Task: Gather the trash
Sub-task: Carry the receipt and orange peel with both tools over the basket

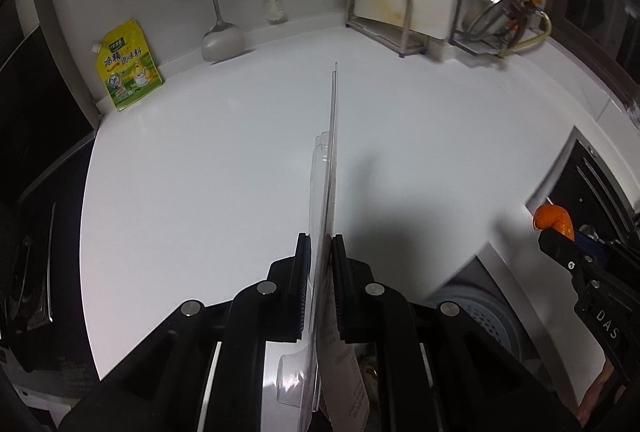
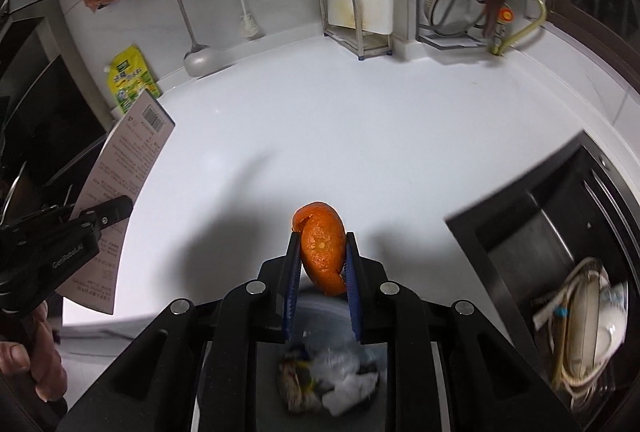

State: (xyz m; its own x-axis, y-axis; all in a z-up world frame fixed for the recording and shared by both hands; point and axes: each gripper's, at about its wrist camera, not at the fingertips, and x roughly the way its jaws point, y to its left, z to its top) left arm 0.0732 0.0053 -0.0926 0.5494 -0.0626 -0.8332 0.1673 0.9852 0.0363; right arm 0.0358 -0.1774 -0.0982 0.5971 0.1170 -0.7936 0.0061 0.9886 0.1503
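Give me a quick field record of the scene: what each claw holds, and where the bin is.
left claw: shut on blister pack, held edge-on above the counter
right claw: shut on orange peel
bin: below the counter edge, right under the right claw, already holding crumpled trash
peel position: over the bin's far rim
counter trash left: none visible
other items: yellow pouch against the back wall

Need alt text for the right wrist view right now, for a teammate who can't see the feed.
The right hand-held gripper is shut on an orange peel, held above a trash bin already holding crumpled wrappers. At left, the left hand-held gripper holds a flat printed package over the white countertop; a sink lies at right.
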